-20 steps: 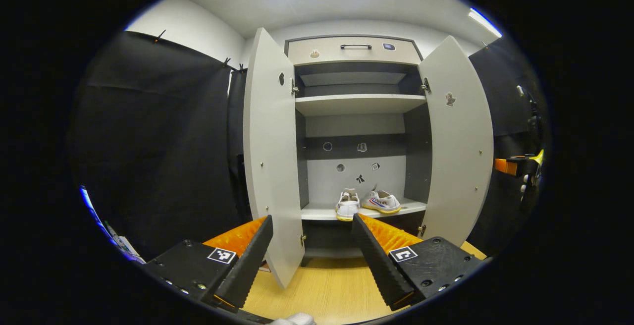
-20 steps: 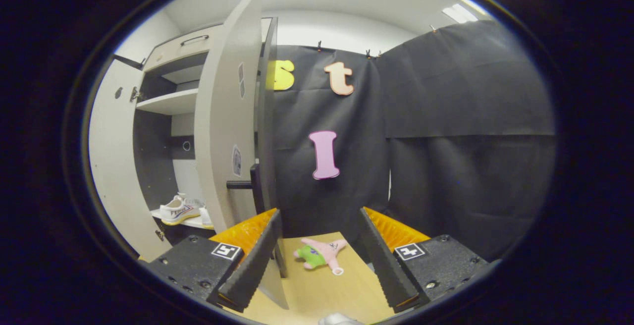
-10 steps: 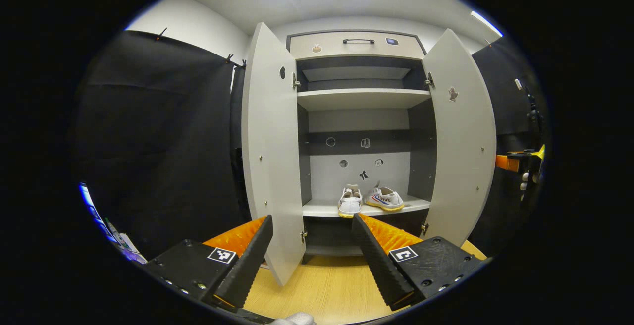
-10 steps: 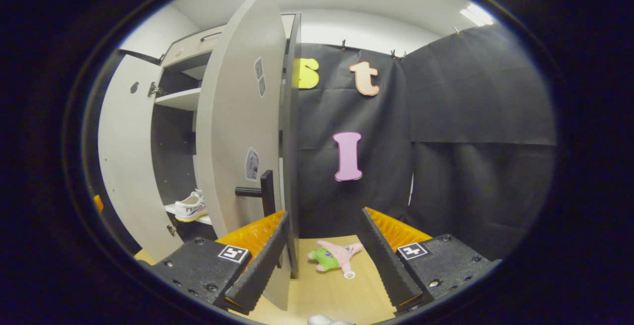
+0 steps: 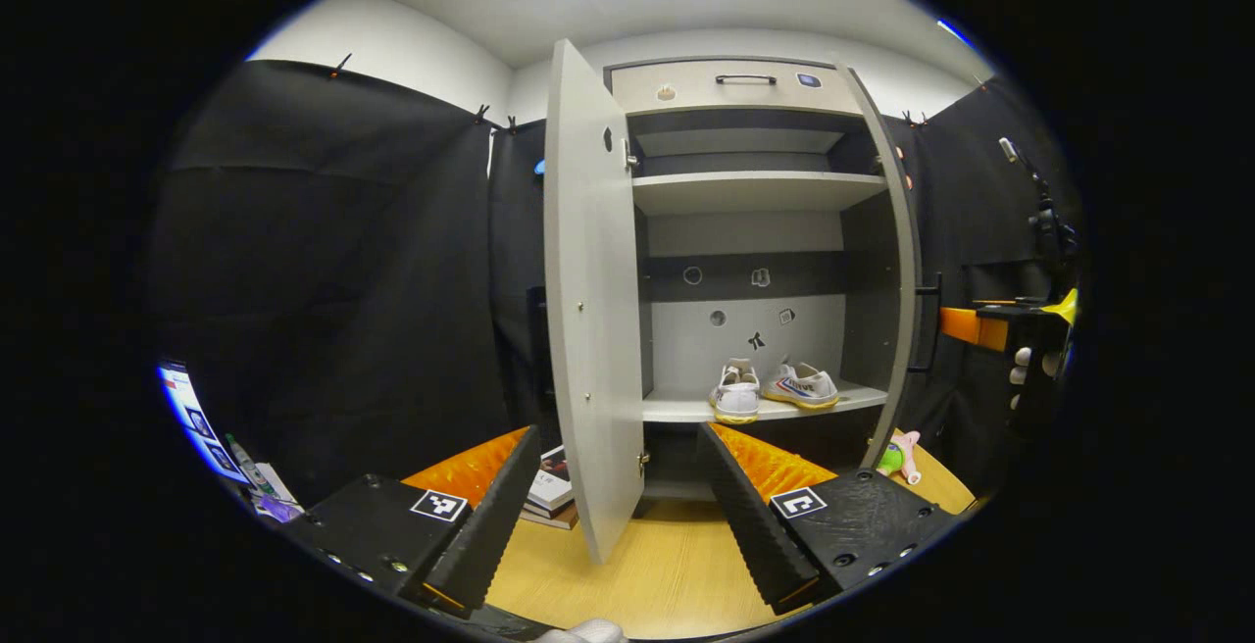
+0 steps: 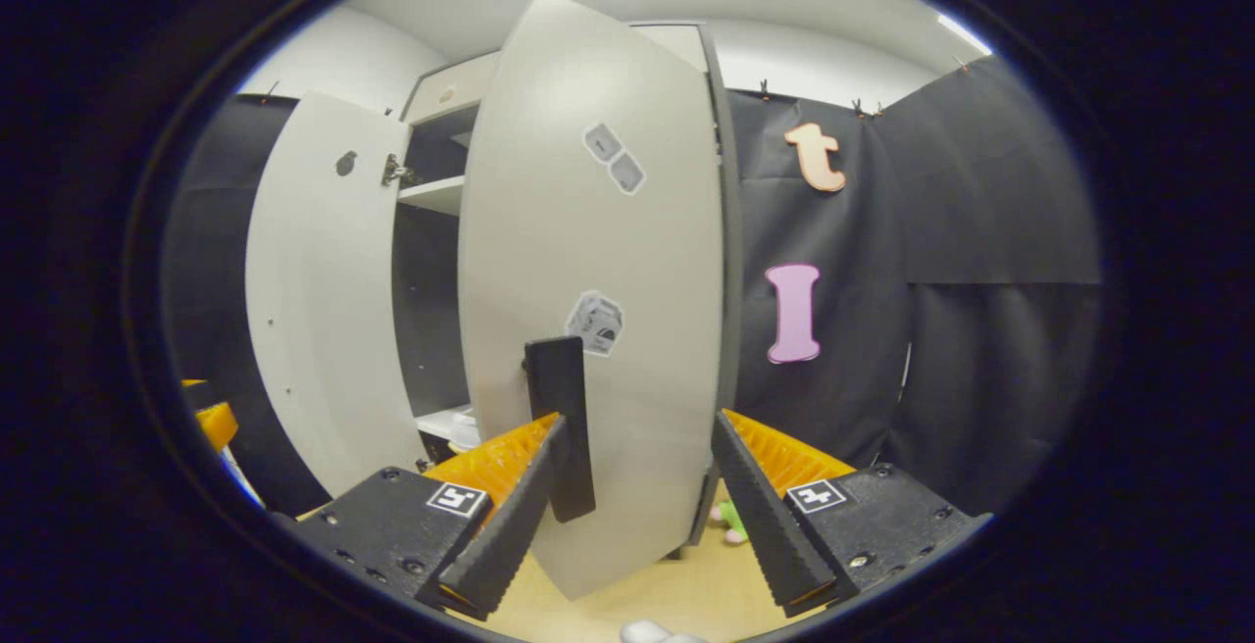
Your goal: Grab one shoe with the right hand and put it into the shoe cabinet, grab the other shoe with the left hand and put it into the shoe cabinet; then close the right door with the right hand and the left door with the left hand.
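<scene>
Left gripper view: left gripper [image 5: 613, 516] spread wide, nothing between the fingers, held back from the shoe cabinet [image 5: 745, 94] over the wooden floor [image 5: 667, 574]. Left door [image 5: 593, 310] stands open, its lower edge sitting between the two fingers in the picture. Both shoes are on the lower shelf [image 5: 686, 410]: one shoe [image 5: 735, 393] toe toward the camera, the other shoe [image 5: 802, 385] just beside it on its right, turned sideways. Right door [image 5: 897, 261] is seen nearly edge-on. Right gripper [image 5: 980, 324] is at the far right edge with a hand [image 5: 1025, 369] behind it; can't tell its opening from here. Plush toy [image 5: 897, 455] on the floor by the right door's foot, books [image 5: 551, 494] on the floor left of the cabinet.

Right gripper view: right gripper [image 6: 637, 496] spread wide, empty. Outer face of the right door [image 6: 598, 329] sits close in front, its handle [image 6: 561, 437] just beside the left-hand finger; contact unclear. Left door [image 6: 319, 290] open beyond.
</scene>
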A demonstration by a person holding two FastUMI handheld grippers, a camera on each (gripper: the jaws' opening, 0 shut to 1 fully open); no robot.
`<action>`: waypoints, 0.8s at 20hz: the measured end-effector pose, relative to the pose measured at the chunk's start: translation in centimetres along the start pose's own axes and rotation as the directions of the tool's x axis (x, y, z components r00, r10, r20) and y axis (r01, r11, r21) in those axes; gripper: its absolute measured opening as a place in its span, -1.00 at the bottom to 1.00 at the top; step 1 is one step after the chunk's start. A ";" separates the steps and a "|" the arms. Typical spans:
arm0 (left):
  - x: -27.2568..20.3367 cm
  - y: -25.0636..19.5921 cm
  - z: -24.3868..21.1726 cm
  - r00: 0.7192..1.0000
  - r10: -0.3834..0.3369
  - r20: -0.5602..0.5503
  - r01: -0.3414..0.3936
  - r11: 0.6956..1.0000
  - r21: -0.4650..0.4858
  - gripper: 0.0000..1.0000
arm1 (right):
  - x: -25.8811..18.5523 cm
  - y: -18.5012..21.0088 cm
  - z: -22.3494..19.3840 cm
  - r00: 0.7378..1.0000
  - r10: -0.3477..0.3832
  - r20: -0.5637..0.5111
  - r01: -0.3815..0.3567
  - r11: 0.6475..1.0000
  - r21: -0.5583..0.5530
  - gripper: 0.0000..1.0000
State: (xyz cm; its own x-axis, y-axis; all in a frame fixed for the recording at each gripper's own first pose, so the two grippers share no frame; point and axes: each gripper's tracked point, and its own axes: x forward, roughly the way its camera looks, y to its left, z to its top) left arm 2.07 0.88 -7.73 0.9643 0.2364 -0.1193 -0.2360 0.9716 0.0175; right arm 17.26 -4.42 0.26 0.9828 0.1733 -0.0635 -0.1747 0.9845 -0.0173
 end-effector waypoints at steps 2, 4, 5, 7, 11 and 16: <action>-0.1 0.7 0.0 1.000 0.010 -0.002 -0.010 1.000 0.007 0.93 | 0.0 1.5 0.1 1.000 0.016 0.005 -0.016 1.000 -0.011 1.00; 0.0 1.4 0.2 1.000 0.014 0.003 -0.014 1.000 0.012 0.93 | -0.5 2.2 0.4 1.000 0.014 0.015 -0.013 1.000 -0.013 1.00; 0.0 1.7 0.3 1.000 0.014 0.007 -0.014 1.000 0.010 0.93 | -0.8 2.4 0.6 1.000 0.011 0.016 -0.011 1.000 -0.011 1.00; 0.3 2.5 0.2 1.000 0.012 0.005 -0.012 1.000 0.004 0.92 | -1.4 2.7 0.5 1.000 0.002 0.008 -0.002 1.000 -0.008 1.00; 1.5 4.4 0.3 1.000 0.015 0.010 -0.015 1.000 0.016 0.93 | -4.1 3.1 -0.5 1.000 -0.019 -0.009 0.019 1.000 -0.020 1.00; 6.3 9.9 0.8 0.998 0.059 0.025 -0.059 0.998 -0.005 0.92 | -8.1 3.9 -3.0 0.997 -0.053 -0.063 0.053 0.999 -0.009 0.97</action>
State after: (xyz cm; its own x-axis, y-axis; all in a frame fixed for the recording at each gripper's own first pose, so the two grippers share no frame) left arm 5.92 11.96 -7.49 0.9513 0.2939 -0.0933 -0.2933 0.9558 0.0197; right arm 8.42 -2.11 -2.25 0.9851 0.1185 -0.1248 -0.1230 0.9920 -0.0295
